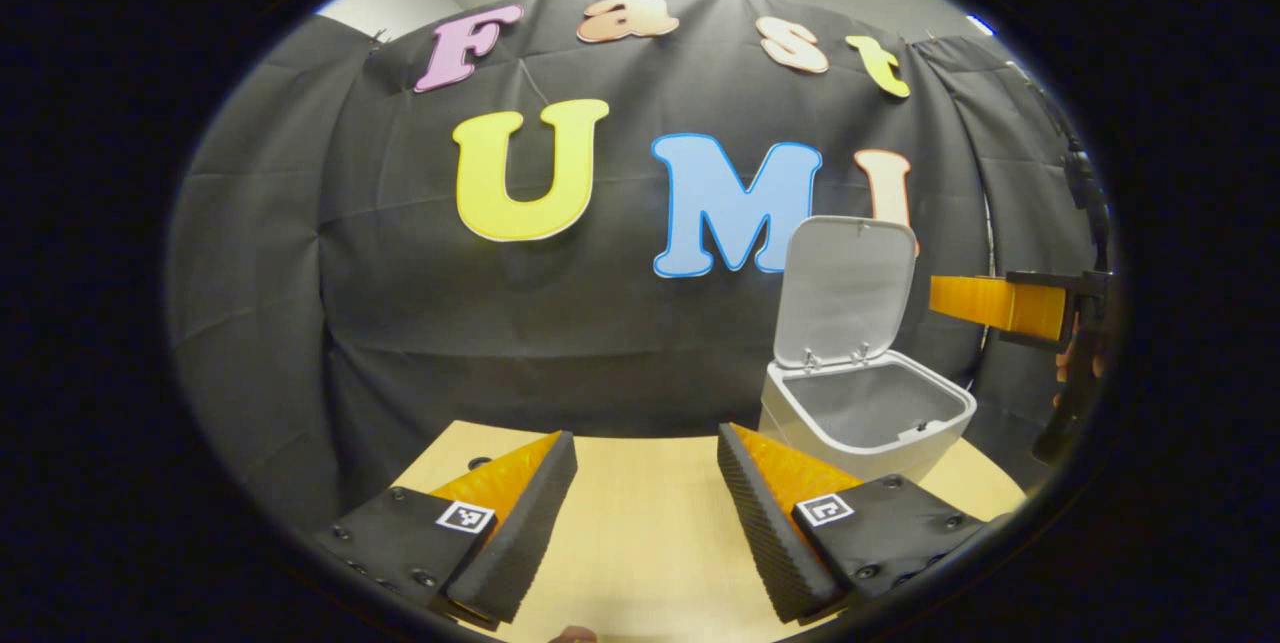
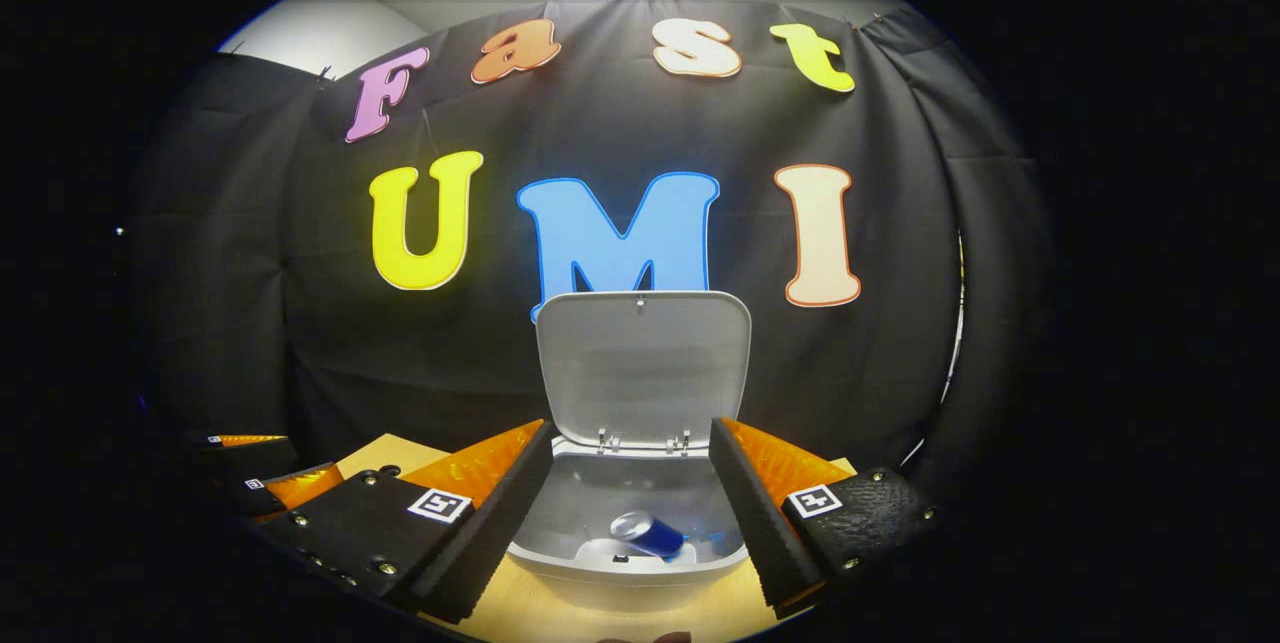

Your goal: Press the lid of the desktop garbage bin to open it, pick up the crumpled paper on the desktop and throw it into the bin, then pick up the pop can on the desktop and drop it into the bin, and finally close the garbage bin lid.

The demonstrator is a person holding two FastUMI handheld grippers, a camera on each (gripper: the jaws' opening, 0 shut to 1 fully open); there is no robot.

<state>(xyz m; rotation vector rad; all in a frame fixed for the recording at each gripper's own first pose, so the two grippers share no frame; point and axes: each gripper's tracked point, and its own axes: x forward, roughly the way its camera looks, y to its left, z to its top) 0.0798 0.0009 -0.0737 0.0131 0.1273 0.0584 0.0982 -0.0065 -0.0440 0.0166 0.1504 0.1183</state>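
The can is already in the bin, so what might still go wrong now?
The lid stands upright and must be closed; a push from the open right gripper above the bin might shove the light bin across the table. The can lies tilted inside and might block the lid if it sits high.

Both my views bend strongly toward their edges, curving the booth's cloth wall [image 1: 300, 253]. Light falls from above and in front: the table [image 1: 640, 533] and bin lid [image 2: 643, 363] sit bright, the cloth's sides dim. Focus is sharp, no motion blur.
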